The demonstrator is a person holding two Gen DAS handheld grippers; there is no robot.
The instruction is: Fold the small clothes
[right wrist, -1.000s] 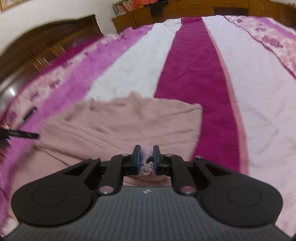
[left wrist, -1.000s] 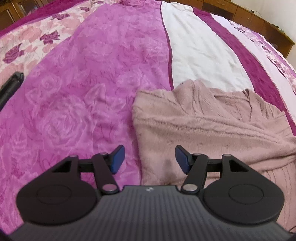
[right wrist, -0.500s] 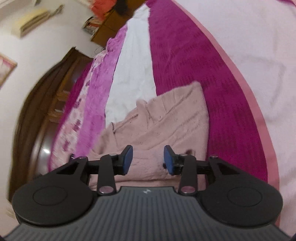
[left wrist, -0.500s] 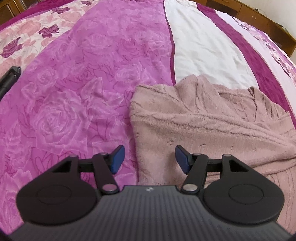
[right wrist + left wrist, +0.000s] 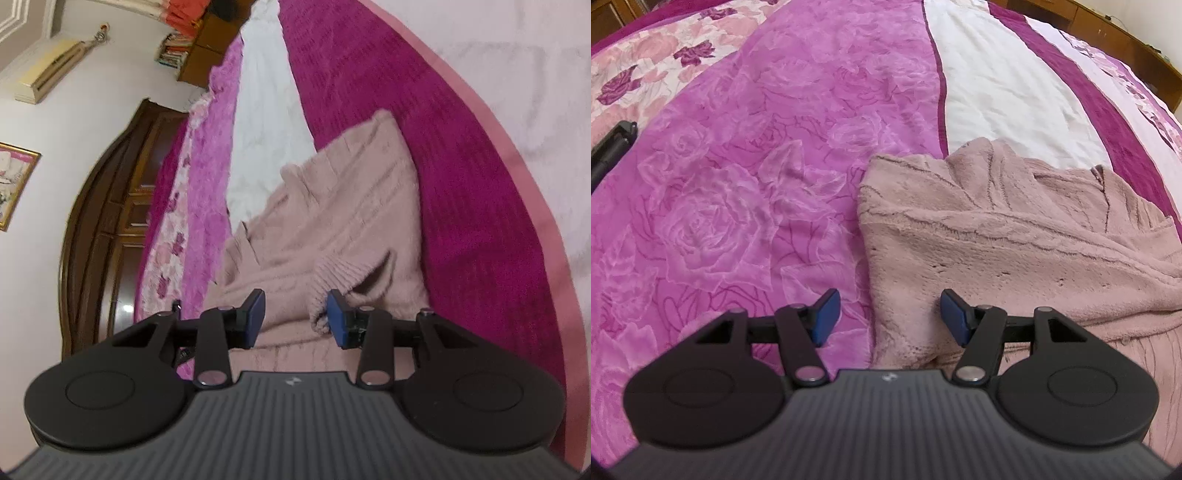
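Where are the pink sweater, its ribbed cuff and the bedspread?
pink sweater (image 5: 997, 236), left wrist view, middle of knit.
ribbed cuff (image 5: 343, 273), right wrist view, ribbing.
bedspread (image 5: 757, 166), left wrist view, rose-patterned stripe.

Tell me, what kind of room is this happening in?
Most likely a bedroom in a home: a pink sweater lies on a wide bed with a rose-patterned bedspread, and a dark wooden headboard stands by the wall.

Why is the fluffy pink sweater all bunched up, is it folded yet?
Partly folded. The pink sweater has layers doubled over each other, and a ribbed cuff lies across its body, on the bedspread.
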